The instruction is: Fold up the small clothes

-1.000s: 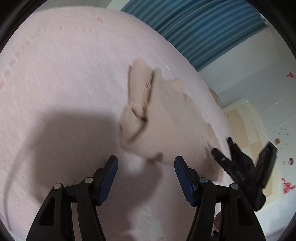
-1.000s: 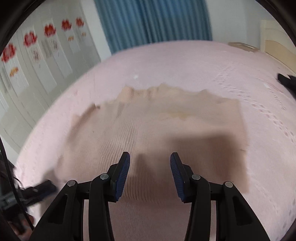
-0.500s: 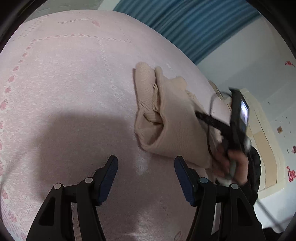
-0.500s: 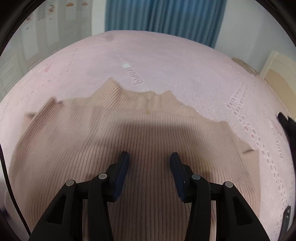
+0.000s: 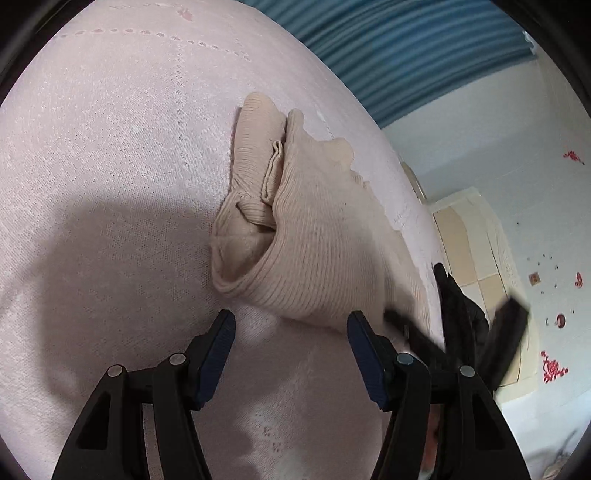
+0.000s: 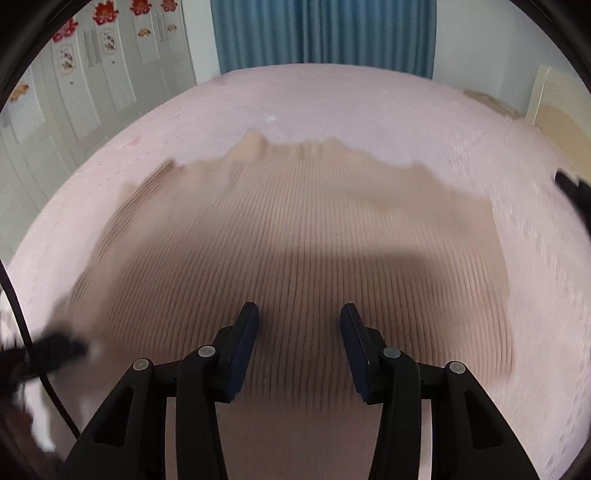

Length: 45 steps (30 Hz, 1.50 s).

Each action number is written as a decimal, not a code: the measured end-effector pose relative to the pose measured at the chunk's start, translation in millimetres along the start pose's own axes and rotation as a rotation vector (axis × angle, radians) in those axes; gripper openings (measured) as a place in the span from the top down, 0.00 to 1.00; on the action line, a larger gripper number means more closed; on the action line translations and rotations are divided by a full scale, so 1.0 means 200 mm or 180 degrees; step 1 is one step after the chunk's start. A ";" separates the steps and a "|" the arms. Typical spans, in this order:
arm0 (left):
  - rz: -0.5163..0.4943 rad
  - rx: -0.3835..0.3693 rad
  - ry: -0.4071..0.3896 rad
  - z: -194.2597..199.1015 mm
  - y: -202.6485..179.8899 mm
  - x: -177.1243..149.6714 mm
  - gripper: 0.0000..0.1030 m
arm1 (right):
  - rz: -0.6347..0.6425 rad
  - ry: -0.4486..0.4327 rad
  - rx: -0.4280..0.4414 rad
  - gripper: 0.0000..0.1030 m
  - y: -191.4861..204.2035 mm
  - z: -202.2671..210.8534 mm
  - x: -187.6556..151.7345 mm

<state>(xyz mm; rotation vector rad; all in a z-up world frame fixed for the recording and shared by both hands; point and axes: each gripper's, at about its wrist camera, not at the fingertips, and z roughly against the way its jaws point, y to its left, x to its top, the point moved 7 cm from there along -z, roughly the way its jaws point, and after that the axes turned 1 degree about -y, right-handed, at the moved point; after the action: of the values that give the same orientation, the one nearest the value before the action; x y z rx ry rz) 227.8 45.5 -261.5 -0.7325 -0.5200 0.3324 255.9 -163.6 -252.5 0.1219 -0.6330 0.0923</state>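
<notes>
my left gripper (image 5: pixel 291 339) hangs open and empty just short of the beige ribbed sweater (image 5: pixel 314 236) lying on the pink bedspread (image 5: pixel 110 147). my right gripper (image 6: pixel 299 332) hovers over its middle, jaws apart, holding nothing.

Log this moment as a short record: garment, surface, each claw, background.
garment: beige ribbed knit top, lying partly folded, a sleeve bunched along one side
surface: pink bedspread, garment rests on it
left claw: open, nothing between the pads, just short of the garment's near edge
right claw: open, holding nothing, over the ribbed cloth; view blurred, contact cannot be told
background: blue curtain, white wardrobe doors with red decorations
</notes>
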 end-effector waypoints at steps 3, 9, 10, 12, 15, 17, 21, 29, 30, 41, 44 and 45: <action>-0.0030 0.0057 -0.0007 -0.03 -0.02 0.01 0.42 | -0.0064 -0.0053 0.0051 0.56 -0.03 0.09 -0.10; 0.0212 -0.0039 -0.0015 -0.10 -0.02 0.11 0.42 | -0.0454 -0.0615 0.0378 0.57 -0.14 0.31 0.00; 0.0276 -0.0054 -0.0043 -0.12 -0.01 0.14 0.42 | -0.0531 -0.0659 0.0386 0.57 -0.17 0.31 0.01; 0.0356 -0.0039 -0.0111 -0.14 0.00 0.19 0.43 | -0.0701 -0.0700 0.0306 0.57 -0.26 0.32 0.01; 0.0384 0.0089 -0.0290 -0.18 -0.01 0.24 0.45 | -0.0892 -0.0807 -0.0147 0.57 -0.39 0.34 0.03; 0.0338 0.0210 -0.0359 -0.21 -0.04 0.26 0.49 | -0.0989 -0.0842 -0.0225 0.57 -0.44 0.36 0.05; 0.0315 0.0494 -0.0443 -0.23 -0.09 0.30 0.80 | -0.0955 -0.0888 -0.0443 0.57 -0.51 0.40 0.05; -0.0467 0.0987 -0.0678 -0.16 -0.53 0.39 0.83 | -0.0908 -0.0846 -0.1138 0.57 -0.75 0.44 0.01; -0.0548 0.1025 -0.0699 -0.16 -0.59 0.39 0.83 | -0.0908 -0.0845 -0.1156 0.57 -0.77 0.45 0.00; -0.1591 0.1106 -0.0530 -0.46 -1.33 0.15 0.84 | -0.1563 -0.0881 -0.1179 0.57 -1.14 0.54 -0.08; -0.1725 0.0993 -0.0290 -0.63 -1.41 0.00 0.84 | -0.1868 -0.0875 -0.0943 0.57 -1.23 0.53 -0.11; -0.1767 0.0966 -0.0196 -0.69 -1.43 -0.05 0.84 | -0.1921 -0.0859 -0.0938 0.57 -1.24 0.52 -0.12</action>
<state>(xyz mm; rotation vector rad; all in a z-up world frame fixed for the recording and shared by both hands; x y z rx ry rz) 327.5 -235.5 -149.2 -0.2644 -0.6893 -0.0864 205.4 -425.0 -204.6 0.0359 -0.8473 -0.6074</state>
